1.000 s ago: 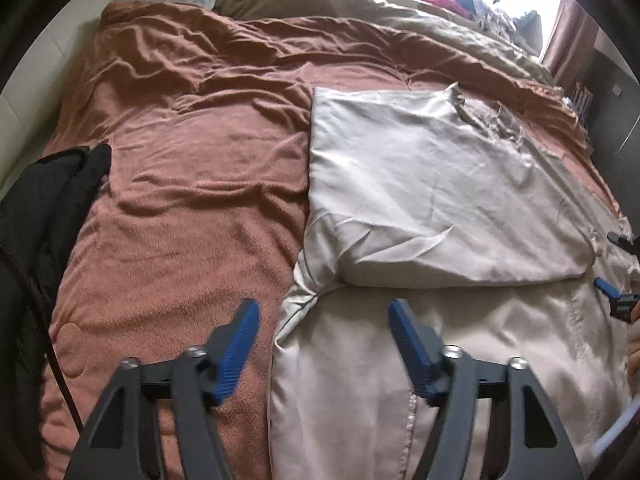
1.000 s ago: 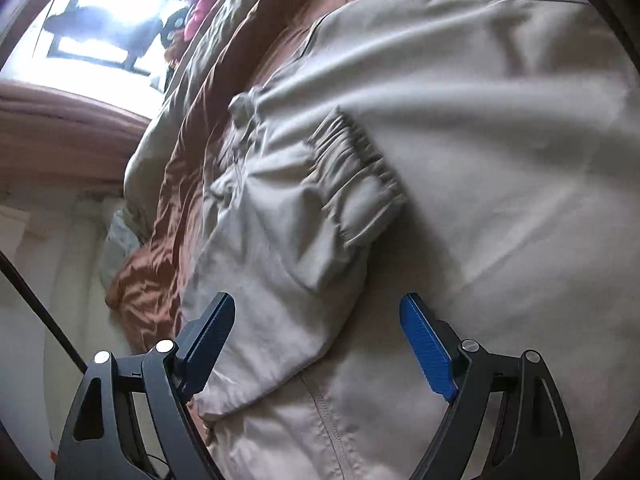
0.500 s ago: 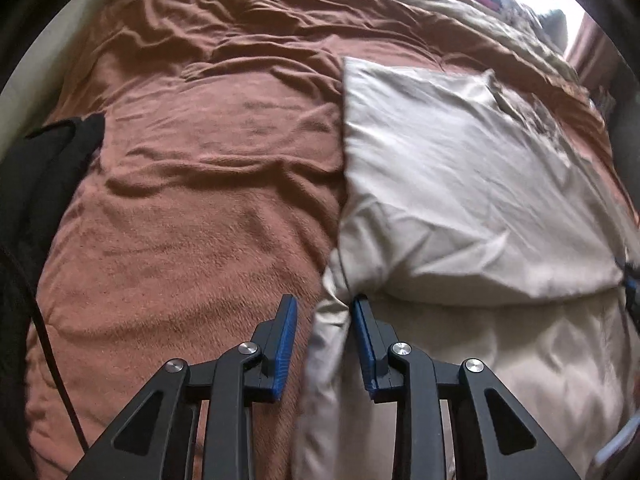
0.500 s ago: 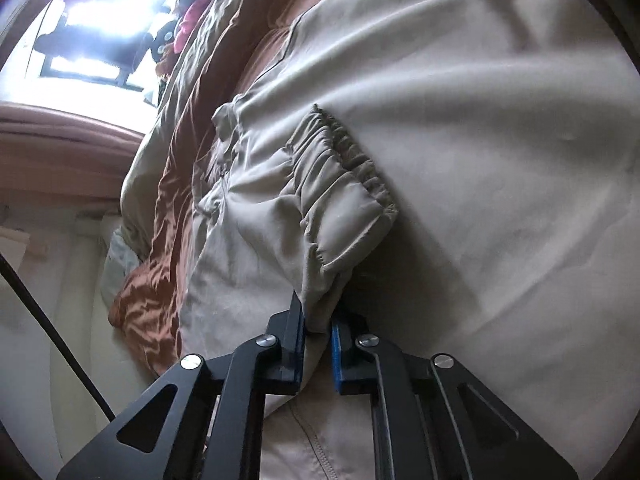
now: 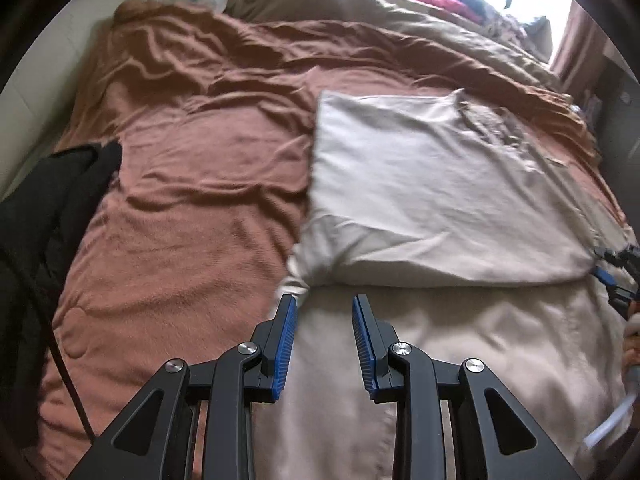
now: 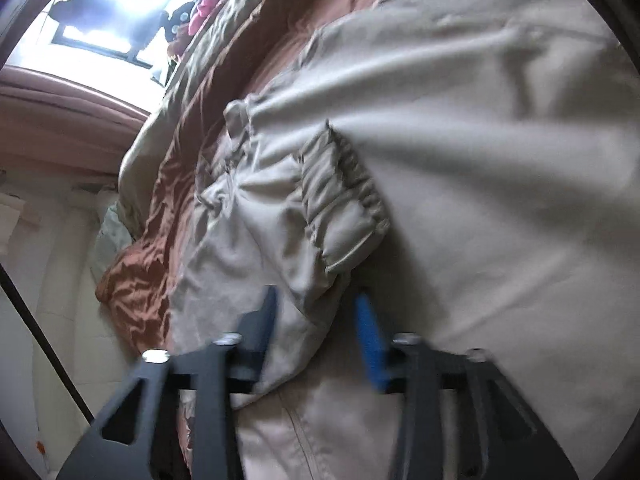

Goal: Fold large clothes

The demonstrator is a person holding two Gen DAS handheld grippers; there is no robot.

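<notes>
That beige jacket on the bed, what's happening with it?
A person with a handheld gripper in each hand is folding a large beige jacket spread on a rust-brown blanket. One part is already folded over. The left gripper is open at the fold's left corner; the right gripper is open around the folded sleeve with its elastic cuff. Neither grips the cloth now.

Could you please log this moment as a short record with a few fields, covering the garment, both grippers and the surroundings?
garment: beige jacket, partly folded, lying flat on the bed
cuff: elastic sleeve cuff lies on the jacket body, just ahead of the right gripper
left gripper: open, at the fold's near-left corner, holding nothing
right gripper: open, motion-blurred, straddling the sleeve fabric
bedding: rust-brown blanket under the jacket
other item: black garment at the bed's left edge
</notes>
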